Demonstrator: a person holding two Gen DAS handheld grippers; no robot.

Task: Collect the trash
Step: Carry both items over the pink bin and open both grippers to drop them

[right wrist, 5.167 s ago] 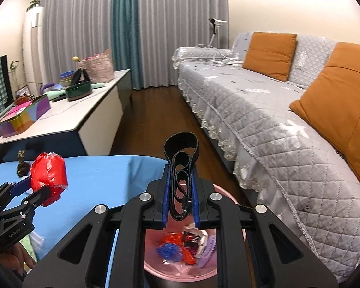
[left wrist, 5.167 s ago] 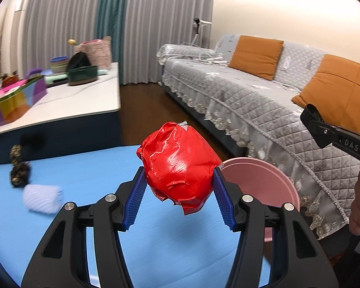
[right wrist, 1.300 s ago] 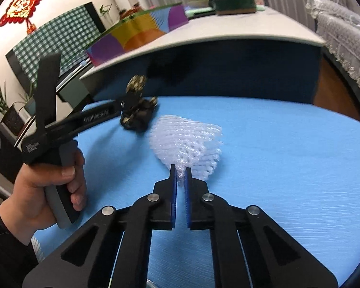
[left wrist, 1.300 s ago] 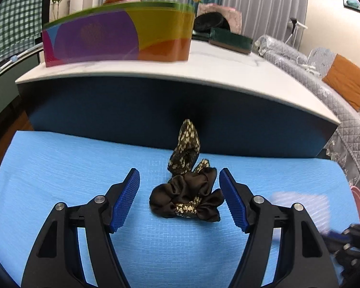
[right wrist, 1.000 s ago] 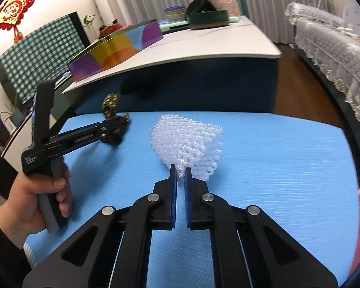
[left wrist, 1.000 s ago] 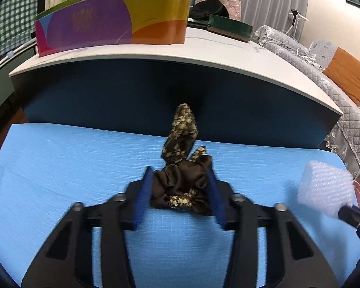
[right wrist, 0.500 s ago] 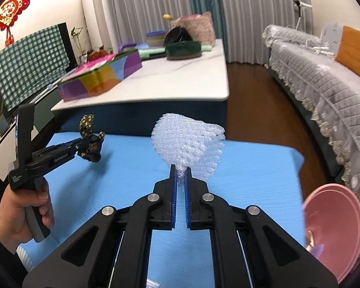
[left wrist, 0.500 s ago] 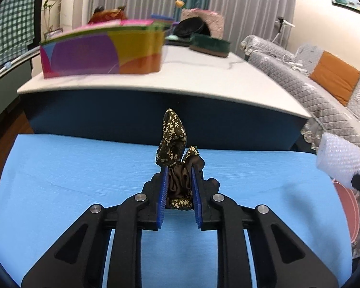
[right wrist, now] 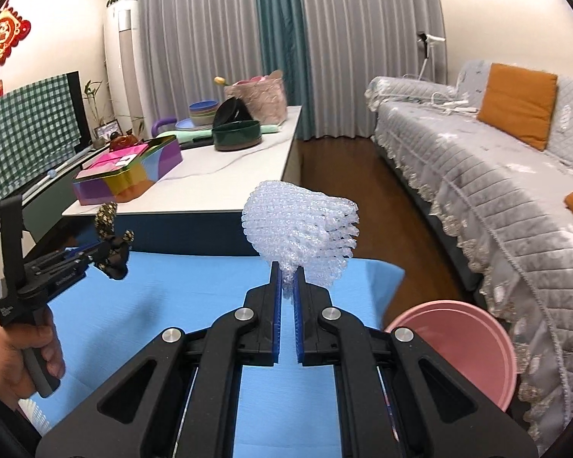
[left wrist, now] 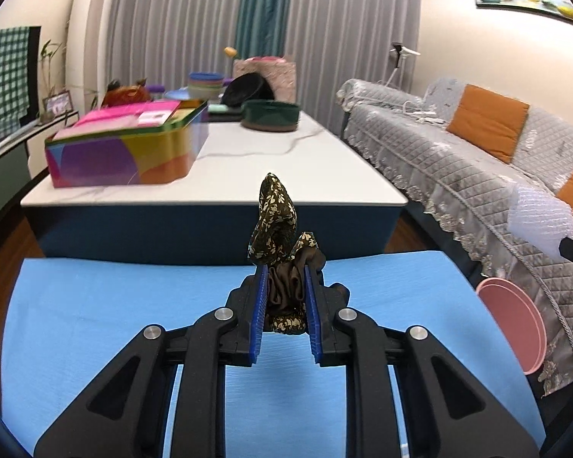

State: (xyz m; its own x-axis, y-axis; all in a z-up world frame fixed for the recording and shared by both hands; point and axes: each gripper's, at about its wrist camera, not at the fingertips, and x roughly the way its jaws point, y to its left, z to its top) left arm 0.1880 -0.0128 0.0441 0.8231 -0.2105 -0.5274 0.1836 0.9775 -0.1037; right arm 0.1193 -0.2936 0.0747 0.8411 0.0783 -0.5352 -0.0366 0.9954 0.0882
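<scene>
My left gripper (left wrist: 285,278) is shut on a dark brown scrunchie with a gold flower print (left wrist: 277,221), lifted above the blue table mat (left wrist: 95,305). In the right wrist view that same scrunchie (right wrist: 112,244) shows at the left gripper's tip, held by a hand (right wrist: 15,355). My right gripper (right wrist: 287,274) is shut on a wad of clear foam netting (right wrist: 301,229), also raised over the mat (right wrist: 172,297). The netting (left wrist: 540,217) appears at the far right of the left wrist view. A pink bin (right wrist: 473,347) stands on the floor to the right, below the mat's edge.
Beyond the mat stands a white-topped low table (left wrist: 248,168) with a colourful tin box (left wrist: 126,149), a dark green bowl (left wrist: 270,115) and stacked dishes. A grey quilted sofa (right wrist: 496,175) with orange cushions runs along the right, with wooden floor between.
The left jaws closed on the scrunchie and lifted it off the mat. My right gripper rose with the netting and swung right, bringing the pink bin into view.
</scene>
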